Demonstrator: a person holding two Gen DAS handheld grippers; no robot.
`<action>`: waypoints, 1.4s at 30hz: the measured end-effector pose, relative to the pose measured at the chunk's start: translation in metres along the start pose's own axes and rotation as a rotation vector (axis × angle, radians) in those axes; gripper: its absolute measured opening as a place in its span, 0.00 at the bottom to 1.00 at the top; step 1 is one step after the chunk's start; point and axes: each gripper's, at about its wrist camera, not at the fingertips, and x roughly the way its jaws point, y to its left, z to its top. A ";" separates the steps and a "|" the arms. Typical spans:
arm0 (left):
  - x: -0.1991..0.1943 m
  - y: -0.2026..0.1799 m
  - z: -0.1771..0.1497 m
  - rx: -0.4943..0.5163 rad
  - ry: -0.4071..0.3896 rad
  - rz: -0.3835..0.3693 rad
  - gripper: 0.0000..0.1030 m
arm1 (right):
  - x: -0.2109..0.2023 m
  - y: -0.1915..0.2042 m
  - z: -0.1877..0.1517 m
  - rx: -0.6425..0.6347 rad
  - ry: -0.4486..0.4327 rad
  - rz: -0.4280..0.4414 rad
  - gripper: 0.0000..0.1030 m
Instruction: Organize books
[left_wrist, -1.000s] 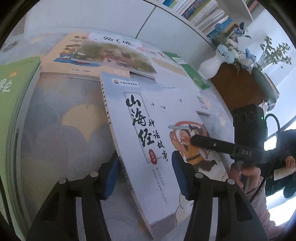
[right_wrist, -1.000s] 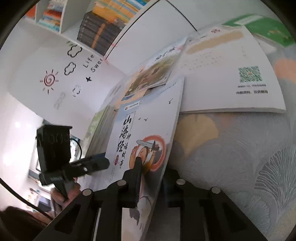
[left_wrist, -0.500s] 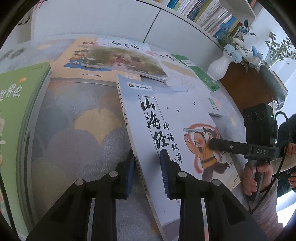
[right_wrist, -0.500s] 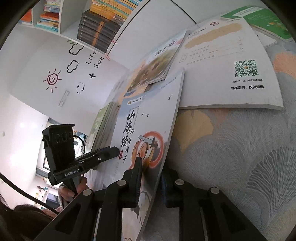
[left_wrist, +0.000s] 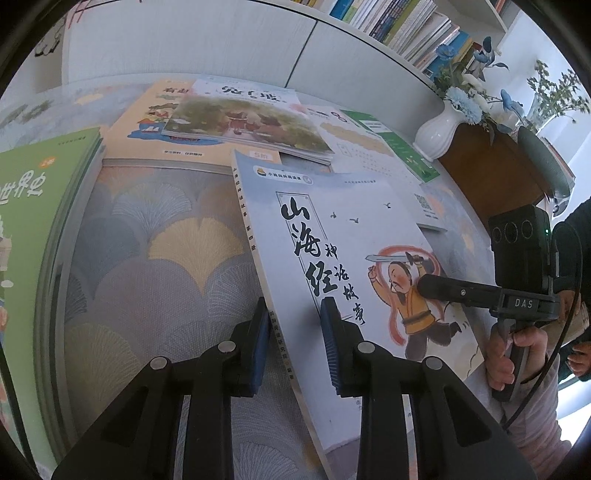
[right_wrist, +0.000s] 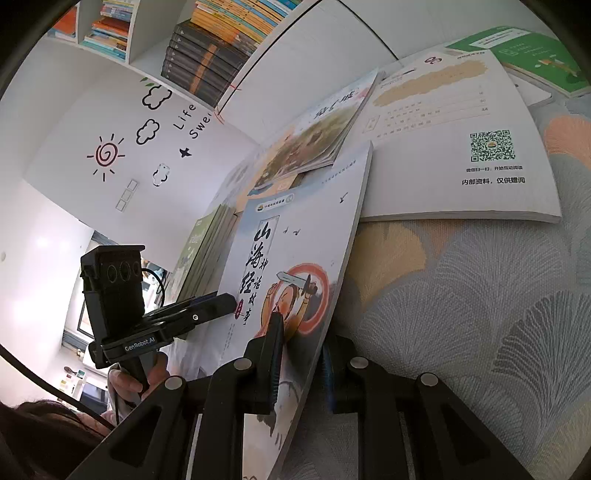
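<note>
The pale book (left_wrist: 343, 236) with black brush letters lies tilted in the middle of the left wrist frame, raised above the table (left_wrist: 166, 266). The left gripper (left_wrist: 295, 347) at the bottom is closed on its spine edge, one pad under and one on the cover. The right gripper (right_wrist: 299, 365) is clamped on the opposite edge, at lower centre of its frame. More books (left_wrist: 236, 122) lie flat at the upper centre.

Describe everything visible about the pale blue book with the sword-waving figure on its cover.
The pale blue book is a thin paperback with black brush lettering and a cartoon swordsman. It is tilted, its far corner resting on other books. The left gripper is shut on its spine edge, the right gripper on the opposite edge.
</note>
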 end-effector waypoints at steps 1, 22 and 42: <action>0.000 0.000 0.000 0.001 0.000 0.001 0.25 | 0.000 0.000 0.000 -0.001 0.000 0.000 0.16; -0.001 0.004 0.001 -0.017 0.002 -0.024 0.25 | -0.002 -0.002 0.005 0.065 0.009 -0.022 0.16; -0.028 0.000 0.015 0.002 0.023 0.063 0.23 | 0.007 0.066 0.004 -0.053 0.081 -0.155 0.15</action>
